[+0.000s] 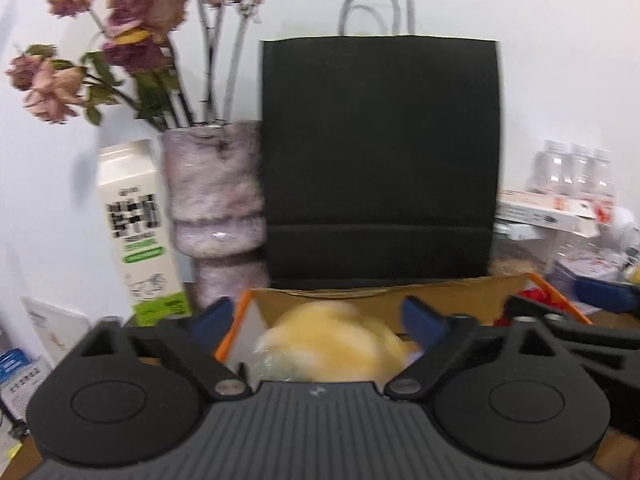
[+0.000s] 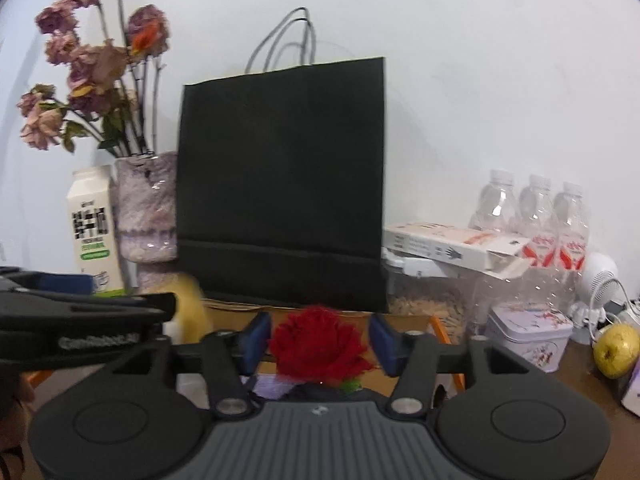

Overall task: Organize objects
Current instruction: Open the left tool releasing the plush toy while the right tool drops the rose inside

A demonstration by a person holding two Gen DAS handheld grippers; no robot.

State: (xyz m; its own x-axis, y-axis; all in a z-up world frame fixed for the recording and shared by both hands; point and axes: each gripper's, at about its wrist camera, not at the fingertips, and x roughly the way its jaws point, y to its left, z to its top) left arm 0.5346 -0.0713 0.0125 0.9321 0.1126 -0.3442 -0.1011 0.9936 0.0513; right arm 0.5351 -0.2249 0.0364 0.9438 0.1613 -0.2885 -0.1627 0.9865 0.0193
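In my left wrist view, the left gripper (image 1: 318, 316) sits low in the frame with its blue-padded jaws spread wide on either side of a blurred, soft yellow plush-like object (image 1: 332, 344); the pads are clear of it, so I read that gripper as released. The yellow thing lies in the open brown cardboard box with orange edging (image 1: 360, 294) at lower centre, though motion blur keeps me from saying exactly what it is. In my right wrist view, the right gripper (image 2: 320, 338) also has its jaws parted, flanking a fuzzy red yarn flower (image 2: 320, 346) at lower centre; I can't tell whether the pads touch it, but they look apart from it. Behind the box, mid-frame, stands a tall black paper bag with grey cord handles (image 2: 282, 180). At upper left are dried pink and purple roses (image 2: 88, 68) in a mottled lilac vase (image 2: 146, 204), with a white and green milk carton (image 2: 94, 228) just beside it. At right I see clear plastic water bottles (image 2: 536, 216) and a yellow-green apple (image 2: 616, 350).
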